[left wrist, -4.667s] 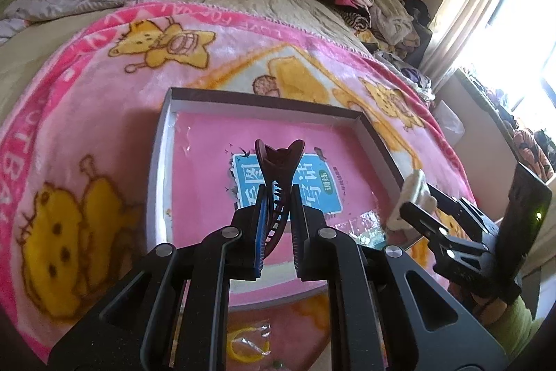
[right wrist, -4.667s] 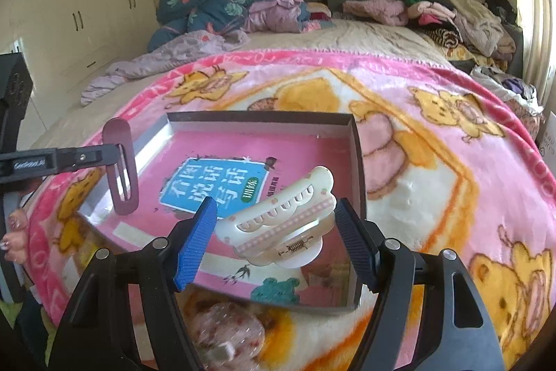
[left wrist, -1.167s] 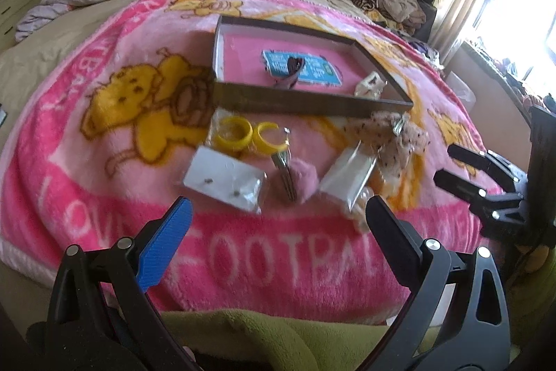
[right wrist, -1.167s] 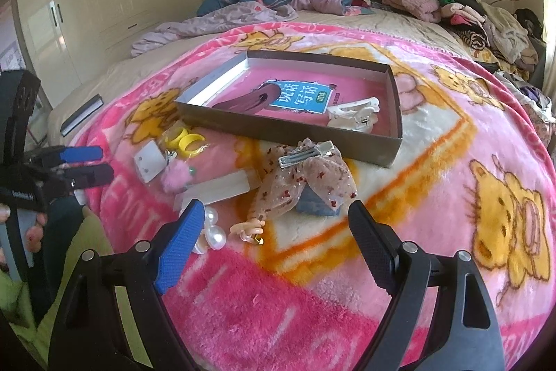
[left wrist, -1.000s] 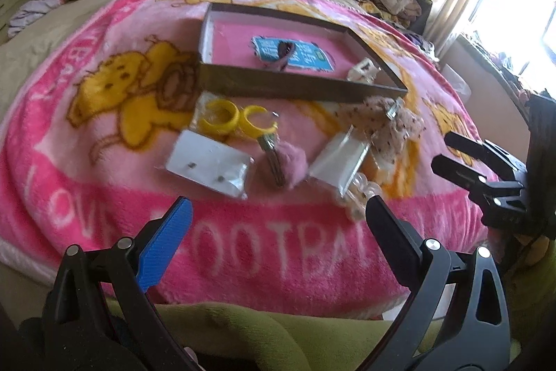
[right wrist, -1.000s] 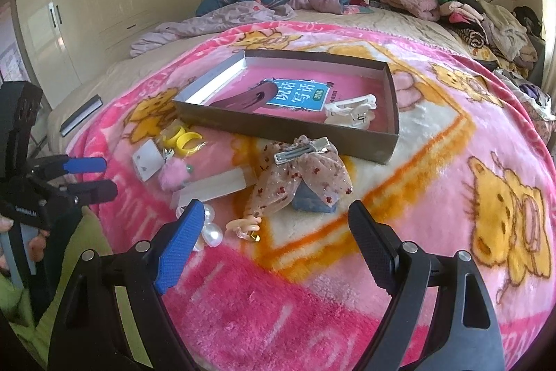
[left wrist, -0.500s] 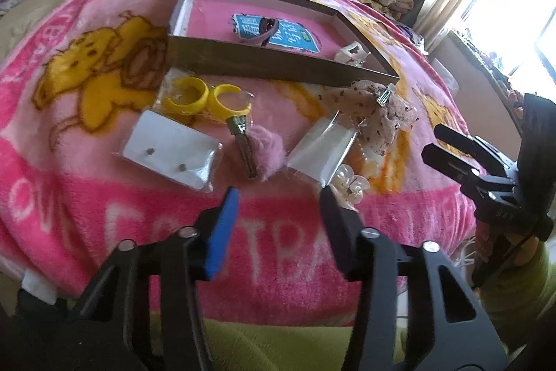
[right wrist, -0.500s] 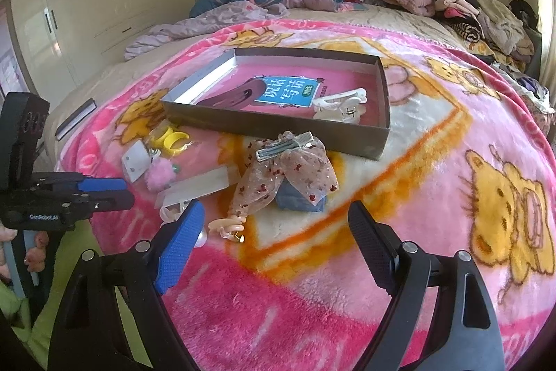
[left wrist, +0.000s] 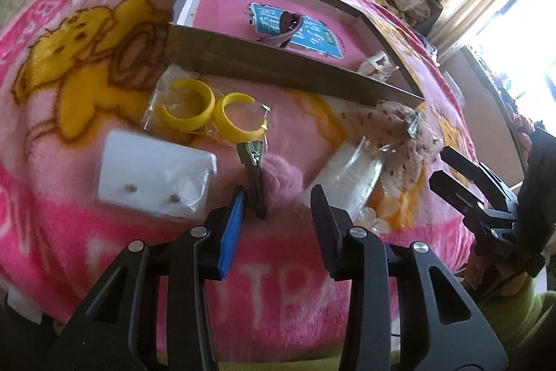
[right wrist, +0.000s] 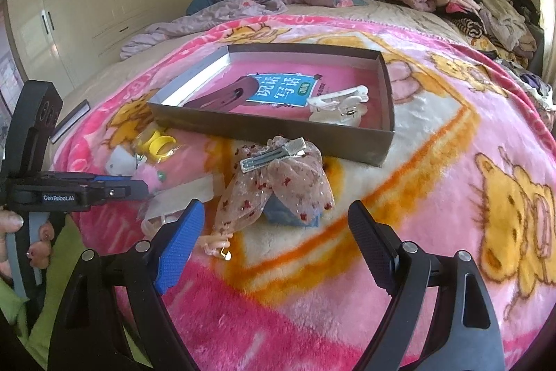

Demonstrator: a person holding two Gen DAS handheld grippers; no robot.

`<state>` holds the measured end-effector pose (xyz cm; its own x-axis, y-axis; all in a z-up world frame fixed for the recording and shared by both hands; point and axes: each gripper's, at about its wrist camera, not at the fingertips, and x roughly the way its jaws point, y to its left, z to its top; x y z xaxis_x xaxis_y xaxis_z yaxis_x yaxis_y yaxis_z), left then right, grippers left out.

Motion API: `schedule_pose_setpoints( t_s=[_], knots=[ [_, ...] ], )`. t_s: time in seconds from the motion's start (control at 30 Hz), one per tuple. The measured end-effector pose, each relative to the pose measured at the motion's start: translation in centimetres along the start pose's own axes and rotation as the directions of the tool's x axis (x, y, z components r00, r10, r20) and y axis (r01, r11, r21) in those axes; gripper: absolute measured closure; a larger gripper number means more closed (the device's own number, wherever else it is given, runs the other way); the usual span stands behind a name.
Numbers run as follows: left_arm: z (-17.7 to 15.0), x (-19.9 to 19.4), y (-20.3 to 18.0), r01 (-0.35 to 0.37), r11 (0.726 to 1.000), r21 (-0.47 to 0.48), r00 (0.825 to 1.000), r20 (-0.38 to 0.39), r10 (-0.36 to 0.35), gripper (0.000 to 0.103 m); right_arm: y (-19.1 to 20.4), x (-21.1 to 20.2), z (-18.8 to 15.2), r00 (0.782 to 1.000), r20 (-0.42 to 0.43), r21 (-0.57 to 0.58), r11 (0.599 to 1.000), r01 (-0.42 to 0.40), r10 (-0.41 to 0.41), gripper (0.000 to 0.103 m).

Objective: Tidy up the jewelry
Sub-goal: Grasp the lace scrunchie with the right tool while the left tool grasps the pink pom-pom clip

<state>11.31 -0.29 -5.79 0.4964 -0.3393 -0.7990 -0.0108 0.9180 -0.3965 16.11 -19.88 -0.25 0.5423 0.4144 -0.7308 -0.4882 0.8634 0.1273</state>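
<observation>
A pink pompom hair clip point(left wrist: 278, 178) with a metal clasp lies on the pink blanket. My left gripper point(left wrist: 278, 202) is closing around its near end, and the pads stand clear of it on both sides. That gripper's tips point(right wrist: 140, 188) show at the left of the right wrist view. My right gripper point(right wrist: 274, 214) is open and empty, just short of a sheer bow clip point(right wrist: 288, 176). It also appears in the left wrist view point(left wrist: 441, 164). The grey box point(left wrist: 278, 65) holds a dark claw clip point(left wrist: 283, 26) and a white claw clip point(right wrist: 337, 105).
Yellow hoop earrings in a clear bag point(left wrist: 205, 106) and a white card of stud earrings point(left wrist: 153, 176) lie left of the pompom. A clear packet point(left wrist: 351, 176) and pearl pieces point(left wrist: 375, 221) lie to its right. Piled clothes point(right wrist: 486, 9) line the far side of the bed.
The claw clips once held by both grippers now lie in the box. My left gripper sank towards the pompom clip and its jaws narrowed from wide open. My right gripper crept forward, still open.
</observation>
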Motion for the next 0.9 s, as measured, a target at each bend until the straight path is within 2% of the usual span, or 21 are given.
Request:
schedule_pose_setpoints(
  t_s=[0.2, 0.27, 0.37, 0.4, 0.53, 0.67, 0.9],
  knots=[
    [0.5, 0.6, 0.2, -0.014, 1.000, -0.012, 1.000, 0.003, 0.014, 0.073, 0.1, 2.0, 1.1, 1.000, -0.014, -0.027, 1.000, 0.009, -0.009, 0.019],
    [0.5, 0.7, 0.2, -0.024, 1.000, -0.011, 1.000, 0.006, 0.024, 0.080, 0.1, 2.6, 1.5, 1.000, -0.012, -0.030, 0.999, 0.021, -0.021, 0.020],
    [0.4, 0.7, 0.2, -0.024, 1.000, -0.005, 1.000, 0.009, 0.024, 0.081, 0.2, 3.2, 1.9, 0.999, -0.008, -0.047, 0.998, 0.036, -0.036, 0.035],
    [0.5, 0.7, 0.2, -0.023, 1.000, -0.003, 1.000, 0.010, 0.023, 0.081, 0.2, 3.4, 1.9, 0.999, -0.012, -0.053, 0.998, 0.035, -0.036, 0.046],
    [0.4, 0.2, 0.1, -0.014, 1.000, 0.004, 1.000, 0.021, 0.014, 0.081, 0.3, 3.1, 2.0, 0.999, 0.010, -0.063, 0.997, 0.035, -0.035, 0.066],
    [0.2, -0.9, -0.4, -0.011, 1.000, 0.025, 0.999, 0.046, 0.009, 0.081, 0.1, 2.1, 2.0, 0.999, 0.042, -0.056, 0.998, 0.032, -0.030, 0.071],
    [0.4, -2.1, -1.3, 0.002, 0.998, 0.059, 0.997, 0.072, -0.007, 0.081, -0.9, 0.0, 2.0, 0.996, 0.078, -0.019, 0.999, 0.033, -0.032, 0.071]
  ],
)
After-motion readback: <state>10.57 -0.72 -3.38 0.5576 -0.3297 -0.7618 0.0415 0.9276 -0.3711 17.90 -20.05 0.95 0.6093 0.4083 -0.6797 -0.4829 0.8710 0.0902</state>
